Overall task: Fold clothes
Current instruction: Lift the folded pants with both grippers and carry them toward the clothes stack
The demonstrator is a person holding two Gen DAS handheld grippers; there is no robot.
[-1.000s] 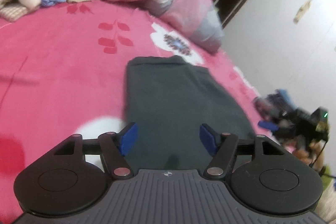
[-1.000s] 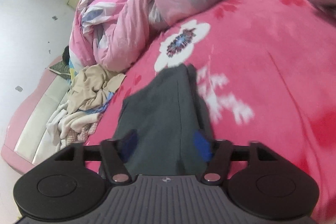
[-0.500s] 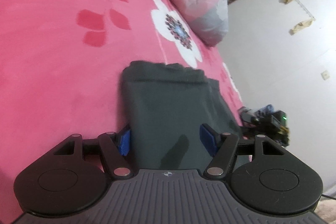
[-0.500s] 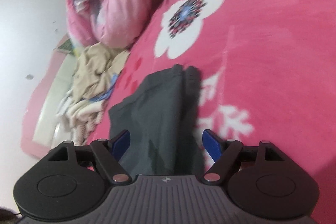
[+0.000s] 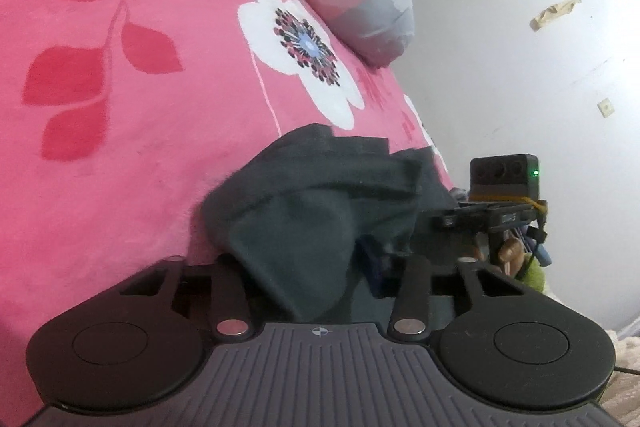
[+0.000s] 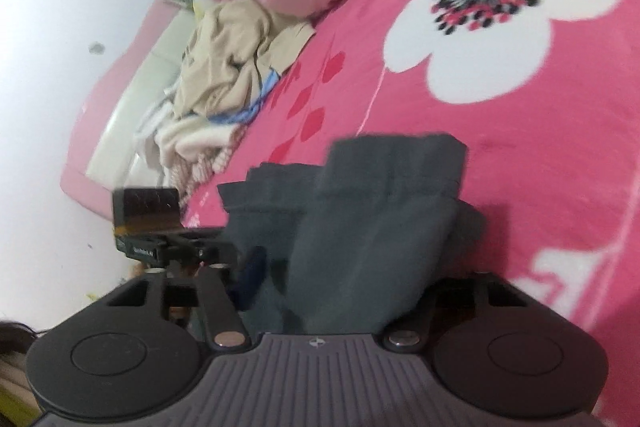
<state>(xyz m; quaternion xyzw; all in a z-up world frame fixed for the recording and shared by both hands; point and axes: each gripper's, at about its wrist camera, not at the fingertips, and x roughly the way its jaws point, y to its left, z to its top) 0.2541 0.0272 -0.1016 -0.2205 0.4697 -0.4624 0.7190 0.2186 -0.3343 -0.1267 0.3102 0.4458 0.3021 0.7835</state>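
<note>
Both tongs are closing on the near edge of the dark grey garment (image 5: 320, 211), one at each corner.

Left tongs (image 5: 308, 267) have cloth bunched up between the jaws, and so do the right tongs (image 6: 340, 279); whether the pads already pinch it tight I cannot tell. That garment lies on the pink flowered bed (image 5: 120, 147), just this side of the big white flower (image 5: 304, 55), and already looks folded into a narrow layered strip. By my reading one more fold is left, lifting the near end over the far end. Beyond the garment, a heap of unfolded clothes (image 6: 224, 67) waits by the bed's edge.
</note>
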